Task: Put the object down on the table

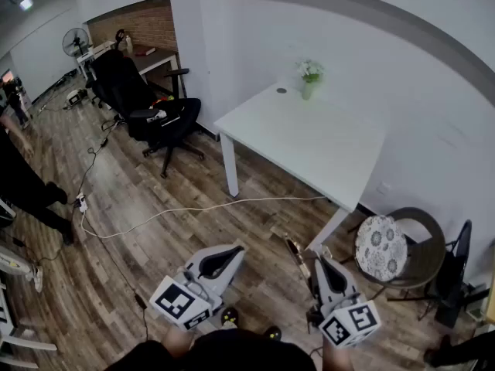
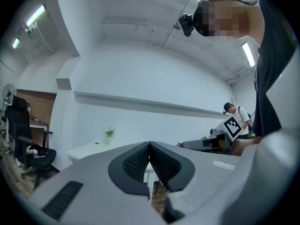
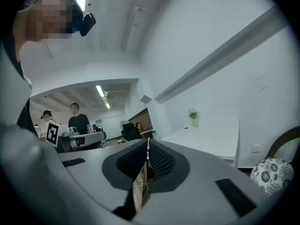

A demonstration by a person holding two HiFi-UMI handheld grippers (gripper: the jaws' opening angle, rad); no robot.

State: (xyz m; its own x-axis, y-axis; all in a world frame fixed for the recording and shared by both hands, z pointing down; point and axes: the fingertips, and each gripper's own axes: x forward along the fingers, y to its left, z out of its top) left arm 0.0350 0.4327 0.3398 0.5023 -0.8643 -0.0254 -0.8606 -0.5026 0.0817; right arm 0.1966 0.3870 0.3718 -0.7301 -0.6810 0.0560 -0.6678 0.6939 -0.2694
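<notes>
The bench [image 1: 309,141] is seen steeply from above in the head view; it is shared, low and level, by both gripper views.

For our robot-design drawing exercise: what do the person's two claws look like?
The left claw and right claw have light grey moulded shells with dark ribbed pads. Each carries a white cube with black square markers. The person wears dark clothing.
</notes>
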